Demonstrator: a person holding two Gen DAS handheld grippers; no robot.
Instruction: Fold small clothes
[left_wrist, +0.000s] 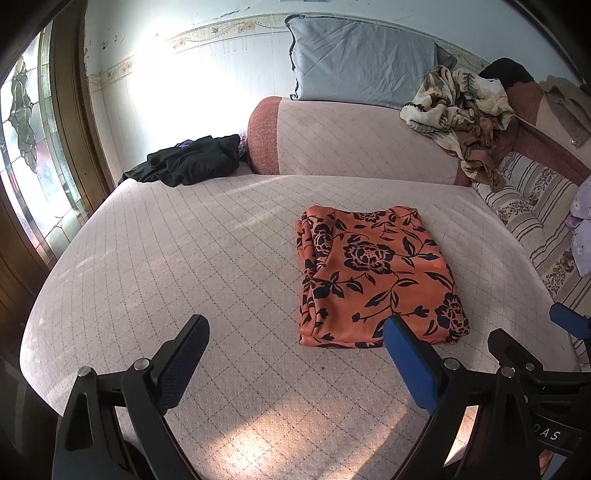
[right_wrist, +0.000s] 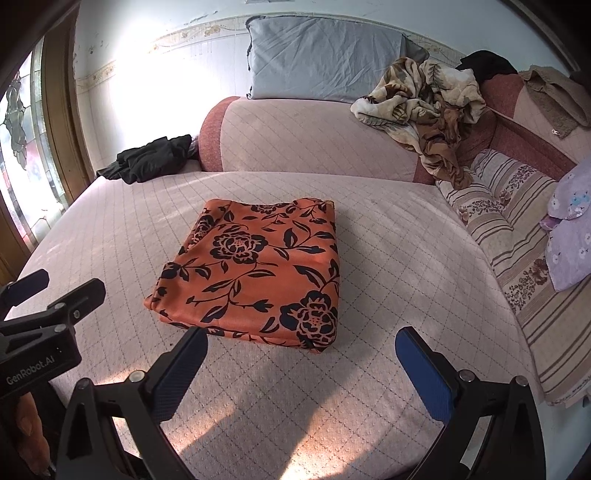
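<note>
- At far left we see a stained-glass door (left_wrist: 22, 155), with a black garment (left_wrist: 192, 160) heaped at the far left corner of the sofa seat (left_wrist: 166, 258).
- Our left tongs (left_wrist: 295, 339) gape wide above the quilted seat, gripping nothing.
- The orange floral cloth (right_wrist: 258, 269) lies folded into a neat rectangle on the middle of the seat, just beyond both pairs of tongs and untouched.
- Our right tongs (right_wrist: 301, 349) also stand wide apart and empty, the near edge of the cloth just ahead of them.
- Behind, a grey pillow (right_wrist: 325, 55) leans on the backrest; rightward lie a crumpled brown blanket (right_wrist: 424, 107) and a striped cushion (right_wrist: 517, 236).
</note>
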